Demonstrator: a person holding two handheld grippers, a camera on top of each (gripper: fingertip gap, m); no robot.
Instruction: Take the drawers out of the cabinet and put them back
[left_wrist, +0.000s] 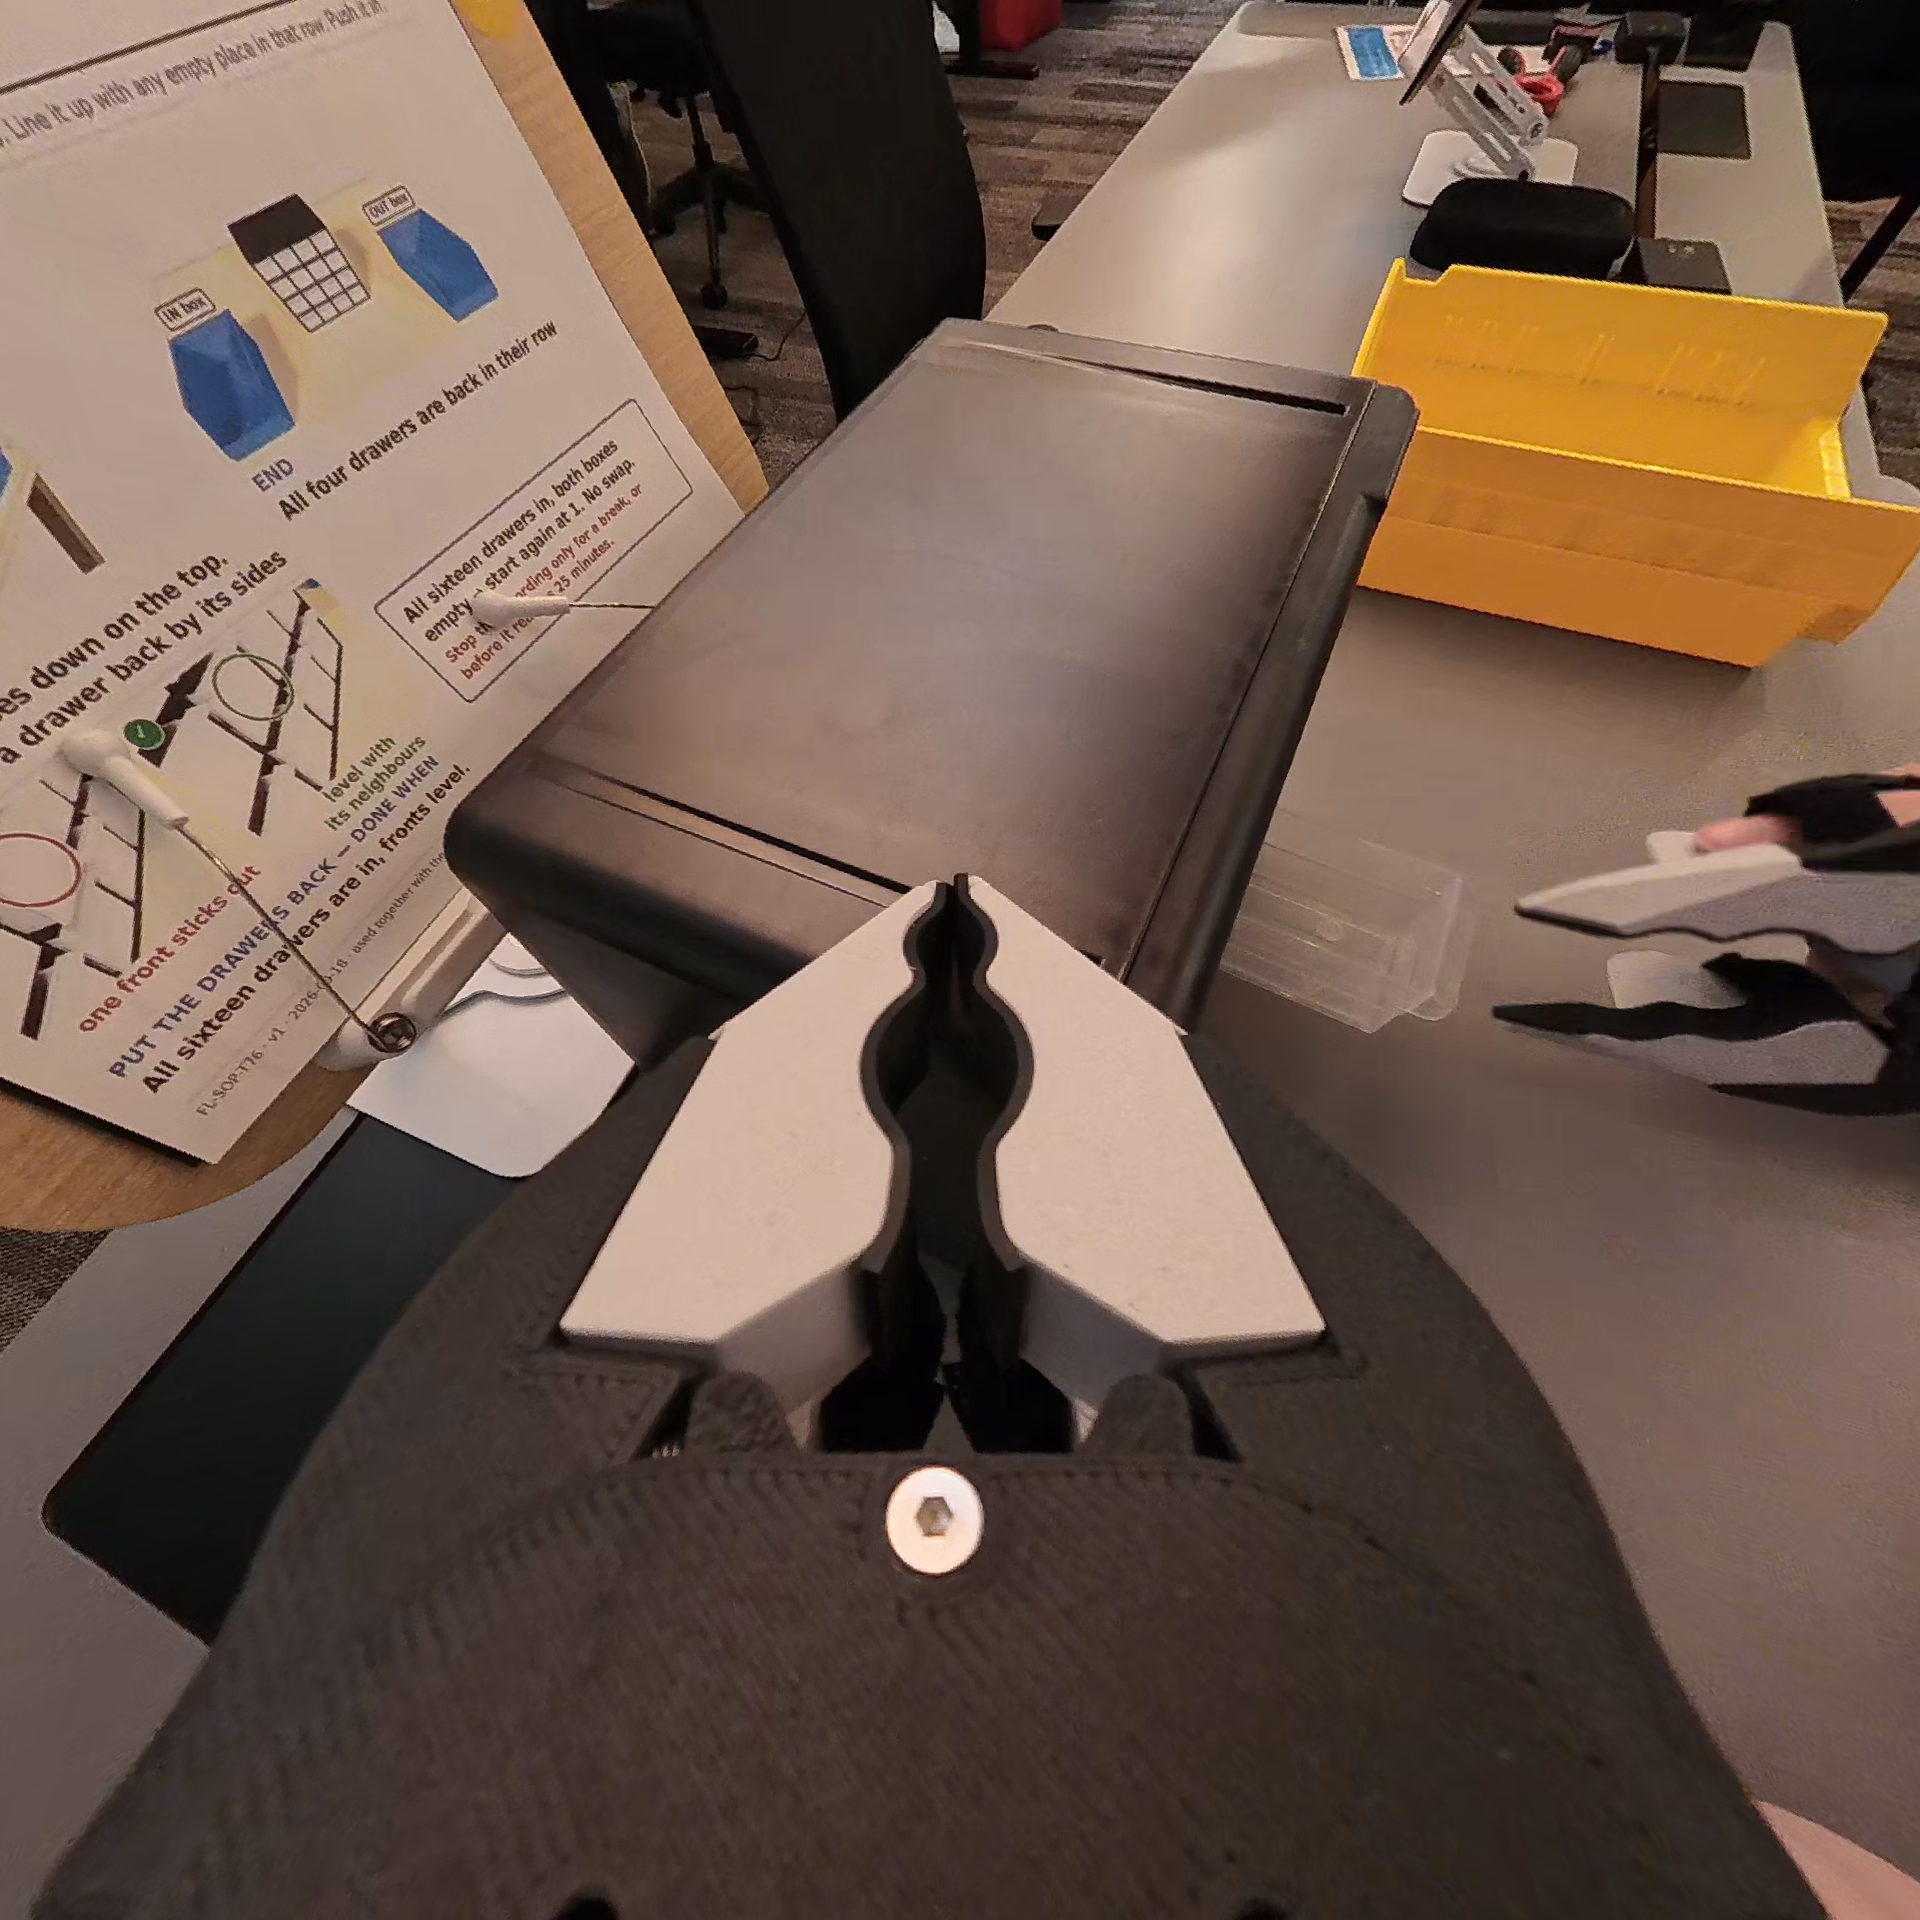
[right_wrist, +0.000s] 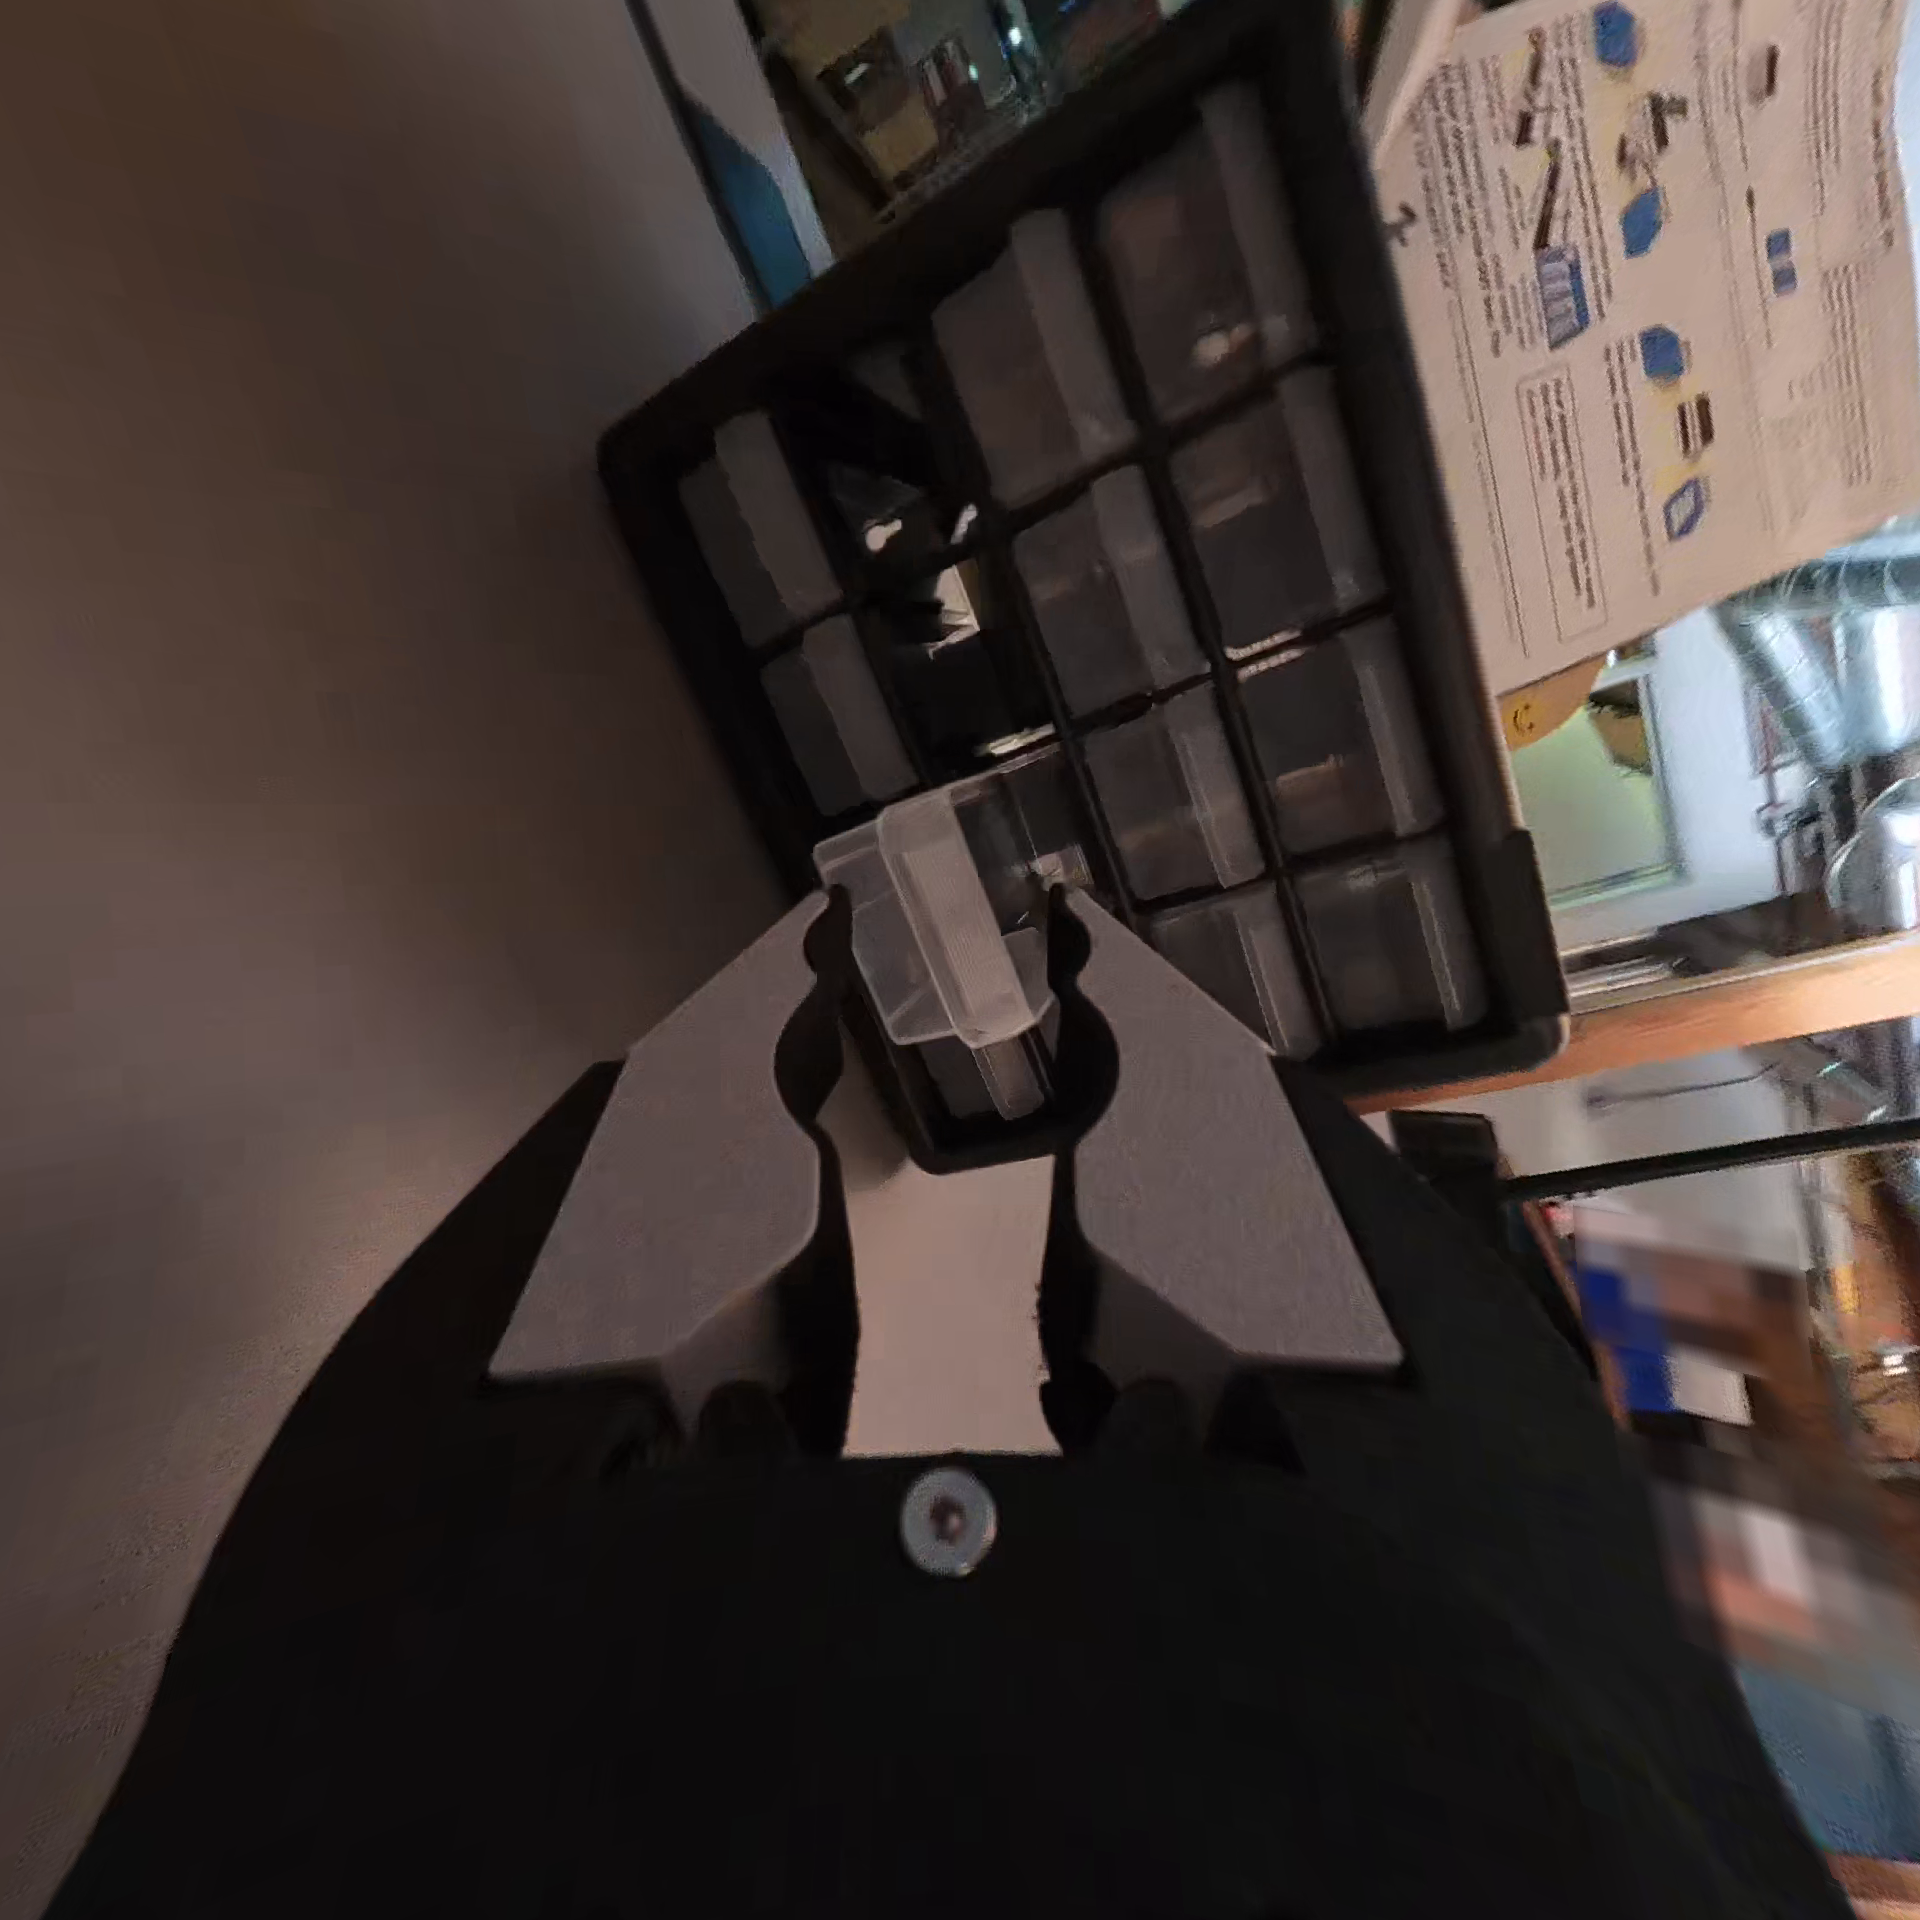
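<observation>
The black drawer cabinet shows its top in the left wrist view and its grid of clear drawers in the right wrist view. One clear drawer sticks part way out of its slot; it also shows in the left wrist view. My right gripper is open, its fingertips level with the drawer's front on either side, not closed on it. It also shows in the left wrist view, held by a gloved hand. My left gripper is shut and empty at the cabinet top's near edge. Two slots look empty.
A yellow bin stands on the grey table beyond the cabinet. An instruction sheet on a wooden board stands beside the cabinet, also in the right wrist view. A black pouch and a white stand lie farther back. Spacing between my two grippers at the tips: around 20 centimeters.
</observation>
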